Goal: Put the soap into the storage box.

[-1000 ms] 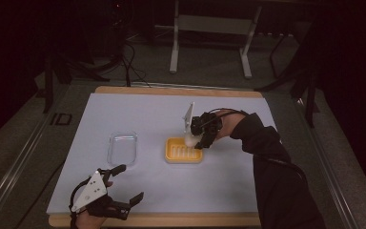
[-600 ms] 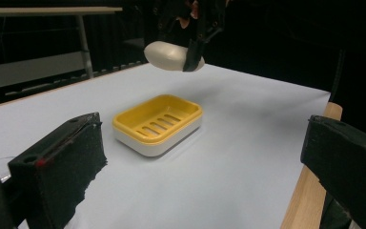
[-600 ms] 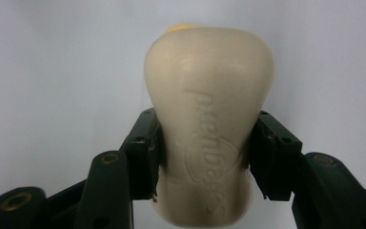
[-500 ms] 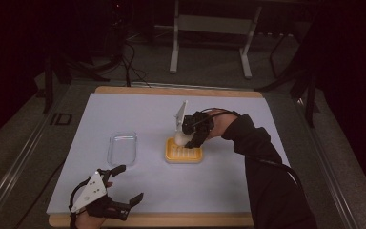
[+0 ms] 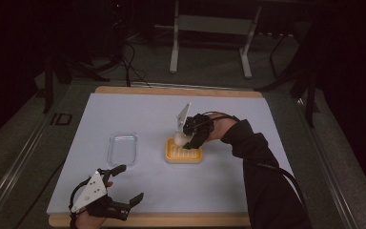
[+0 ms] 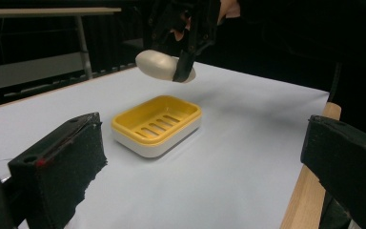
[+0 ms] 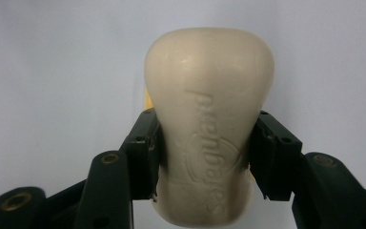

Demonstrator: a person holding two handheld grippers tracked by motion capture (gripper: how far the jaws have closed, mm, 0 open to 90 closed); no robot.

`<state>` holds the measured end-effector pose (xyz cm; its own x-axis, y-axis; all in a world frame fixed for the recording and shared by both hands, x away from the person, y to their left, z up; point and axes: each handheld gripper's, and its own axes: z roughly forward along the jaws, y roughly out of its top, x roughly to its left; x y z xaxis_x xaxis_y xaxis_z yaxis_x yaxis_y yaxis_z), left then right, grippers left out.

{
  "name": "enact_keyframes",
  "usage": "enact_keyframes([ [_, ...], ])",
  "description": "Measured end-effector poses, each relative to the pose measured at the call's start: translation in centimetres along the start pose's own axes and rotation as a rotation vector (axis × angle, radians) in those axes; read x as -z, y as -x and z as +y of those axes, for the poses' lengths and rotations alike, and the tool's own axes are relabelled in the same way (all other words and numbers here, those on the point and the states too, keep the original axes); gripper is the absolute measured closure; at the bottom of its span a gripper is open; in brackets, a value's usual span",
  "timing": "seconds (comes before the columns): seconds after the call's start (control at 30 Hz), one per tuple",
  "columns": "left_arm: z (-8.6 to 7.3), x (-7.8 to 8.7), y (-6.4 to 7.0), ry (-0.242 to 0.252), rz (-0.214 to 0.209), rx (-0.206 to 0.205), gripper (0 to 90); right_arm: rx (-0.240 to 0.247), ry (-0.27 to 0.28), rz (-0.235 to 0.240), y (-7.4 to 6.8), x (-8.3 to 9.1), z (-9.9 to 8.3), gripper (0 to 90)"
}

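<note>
Cream soap bar [image 7: 208,124] sits clamped in the right gripper's [image 5: 188,136] fingers at frame centre, above the yellow dish [image 5: 184,151]; left gripper [image 5: 119,187] fingers apart.

This looks like a lab or recording studio rather than a home. A desk [image 5: 138,109] with a pale sheet over a wooden board stands alone in a dark room, lit from above. Behind it, a metal stand [image 5: 209,28] rests on grey carpeted floor [image 5: 24,143], with loose cables [image 5: 128,59] trailing nearby. A person's hand-held gripper [image 5: 106,196] carries a tracking plate.
</note>
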<state>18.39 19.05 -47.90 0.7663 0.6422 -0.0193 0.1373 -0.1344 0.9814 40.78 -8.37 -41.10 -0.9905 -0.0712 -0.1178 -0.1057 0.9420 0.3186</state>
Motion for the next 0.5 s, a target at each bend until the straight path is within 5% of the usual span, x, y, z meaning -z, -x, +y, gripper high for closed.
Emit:
enact_keyframes([
  [0.5, 0.0, 0.0, 0.0, 0.0, -0.003, 0.0, 1.1, 0.013, -0.005, 0.006, 0.3, -3.3, -1.1, 49.8],
])
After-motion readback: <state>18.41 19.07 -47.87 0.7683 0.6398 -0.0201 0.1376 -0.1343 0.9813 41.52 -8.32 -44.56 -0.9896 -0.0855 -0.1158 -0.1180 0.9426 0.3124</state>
